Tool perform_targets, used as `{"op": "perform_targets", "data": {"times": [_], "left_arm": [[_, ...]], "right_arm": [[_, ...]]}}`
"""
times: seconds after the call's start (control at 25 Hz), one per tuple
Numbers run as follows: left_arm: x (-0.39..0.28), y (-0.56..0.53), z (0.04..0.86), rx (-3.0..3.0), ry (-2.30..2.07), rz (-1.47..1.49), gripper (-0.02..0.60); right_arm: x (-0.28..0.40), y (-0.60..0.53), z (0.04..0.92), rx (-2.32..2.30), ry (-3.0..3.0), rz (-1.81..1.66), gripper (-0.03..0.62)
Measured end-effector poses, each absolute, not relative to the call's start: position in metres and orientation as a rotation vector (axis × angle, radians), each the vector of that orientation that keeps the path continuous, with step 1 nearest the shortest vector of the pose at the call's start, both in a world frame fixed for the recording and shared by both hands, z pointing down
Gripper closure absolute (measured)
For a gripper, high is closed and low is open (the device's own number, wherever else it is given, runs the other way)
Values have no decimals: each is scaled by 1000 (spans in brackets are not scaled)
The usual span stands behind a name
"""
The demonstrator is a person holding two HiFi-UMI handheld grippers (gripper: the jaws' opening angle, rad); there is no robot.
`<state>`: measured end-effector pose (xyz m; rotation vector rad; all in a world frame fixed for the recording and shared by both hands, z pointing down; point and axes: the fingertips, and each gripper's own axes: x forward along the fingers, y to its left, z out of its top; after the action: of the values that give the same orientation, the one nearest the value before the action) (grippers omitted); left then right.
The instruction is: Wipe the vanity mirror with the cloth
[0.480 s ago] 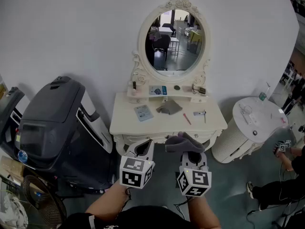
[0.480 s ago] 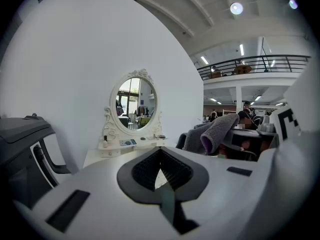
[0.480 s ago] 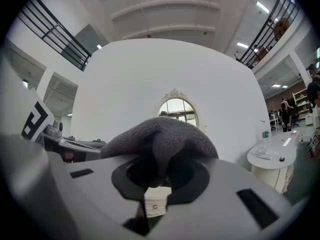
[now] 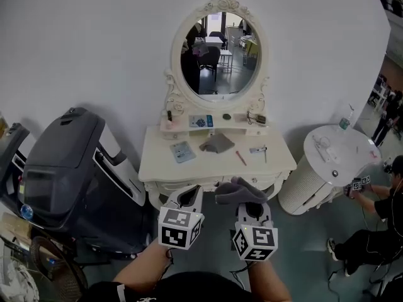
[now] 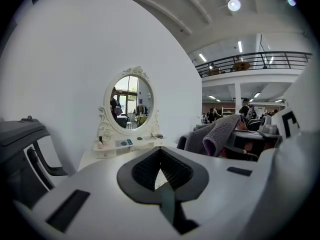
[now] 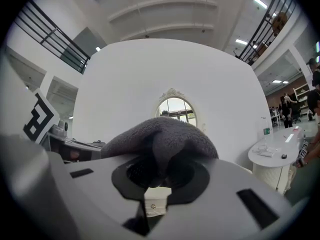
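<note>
A: Head view?
B: Right gripper (image 4: 250,207) is clamped on the grey cloth (image 4: 239,190), which is bunched over its jaw tips. Left gripper (image 4: 187,197) sits just beside it, jaws together, nothing in them. Both hang in front of the vanity table (image 4: 280,161), off its front edge and not over the top. Vanity mirror (image 4: 217,52) stands upright at the table's back, well apart from the grey cloth.
A: Room to move?
B: Tabletop carries a second cloth (image 4: 216,143) and small bits, and the shelf under the mirror is cluttered too. Dark machine (image 4: 63,156) crowds the table's left side. Round white table (image 4: 340,153) is near its right side, with a gap between them. Floor (image 4: 302,244) under the grippers is open.
A: Left gripper view?
B: Left gripper (image 5: 160,156) pads meet at the tips, empty. Vanity mirror (image 5: 129,103) is ahead-left with its full oval edge visible. Grey cloth (image 5: 220,134) is off to the right.
A: Right gripper view?
B: Right gripper (image 6: 152,166) jaws are shut on the grey cloth (image 6: 160,136). It drapes over both jaws and covers the lower rim of the vanity mirror (image 6: 176,108). Round white table (image 6: 272,151) is at the right, clear of the jaws.
</note>
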<state>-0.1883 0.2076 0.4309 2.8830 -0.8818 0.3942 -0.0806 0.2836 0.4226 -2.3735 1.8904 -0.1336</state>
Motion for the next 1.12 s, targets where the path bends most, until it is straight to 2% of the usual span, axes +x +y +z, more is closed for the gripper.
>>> {"op": "perform_targets", "data": {"times": [0.64, 1.12], "left_arm": [[-97, 232, 443, 2869, -917, 420, 575], [-66, 188, 454, 2844, -906, 391, 575]], "right_arm": [[16, 310, 438, -2368, 1883, -150, 548], [43, 264, 450, -2383, 1927, -162, 548]]}}
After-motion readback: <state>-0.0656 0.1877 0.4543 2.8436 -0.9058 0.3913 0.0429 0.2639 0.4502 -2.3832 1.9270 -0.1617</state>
